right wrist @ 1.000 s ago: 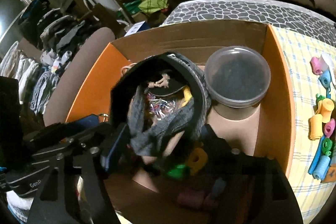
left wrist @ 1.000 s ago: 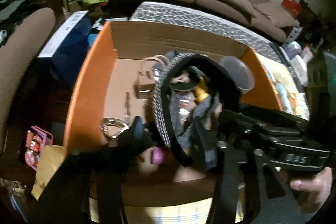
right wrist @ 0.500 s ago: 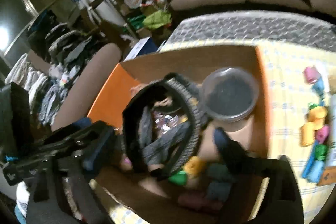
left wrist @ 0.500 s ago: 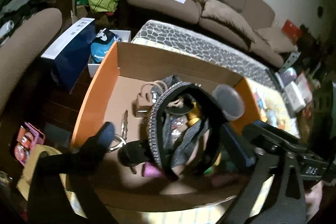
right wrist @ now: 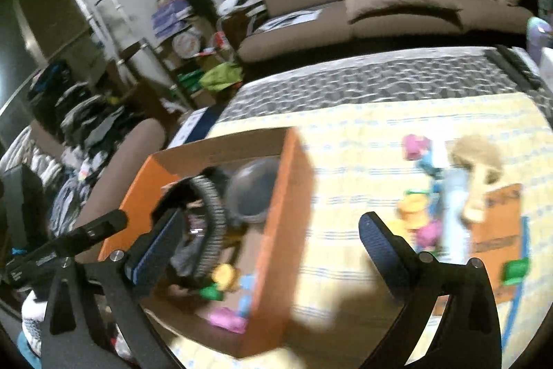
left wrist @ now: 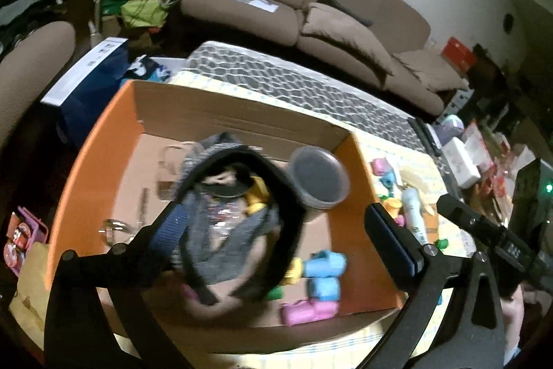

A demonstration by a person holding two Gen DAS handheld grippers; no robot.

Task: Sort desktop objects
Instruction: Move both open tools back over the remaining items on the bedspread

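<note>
An orange cardboard box (left wrist: pixel 86 168) stands on the yellow checked cloth. Inside lies a black and grey pouch (left wrist: pixel 224 223), mouth open, with small items in it. Beside it are a round lidded tub (left wrist: pixel 319 177) and blue (left wrist: pixel 325 268) and pink rollers (left wrist: pixel 307 312). My left gripper (left wrist: pixel 280 234) hangs open above the pouch, touching nothing. My right gripper (right wrist: pixel 269 239) is open too, above the box's right wall (right wrist: pixel 276 213). More rollers (right wrist: pixel 413 208) and a white bottle (right wrist: pixel 452 213) lie loose on the cloth to the right.
A brown sofa (left wrist: pixel 311 6) and a grey patterned mat (right wrist: pixel 380 78) lie beyond the table. A blue carton (left wrist: pixel 86 75) and a chair back (left wrist: pixel 31 64) stand left of the box. A flat cardboard piece (right wrist: pixel 497 223) lies among the loose items.
Both grippers have opened wide and let go of the pouch, which now rests in the box. Both have pulled back and up; the right one has swung right toward the cloth.
</note>
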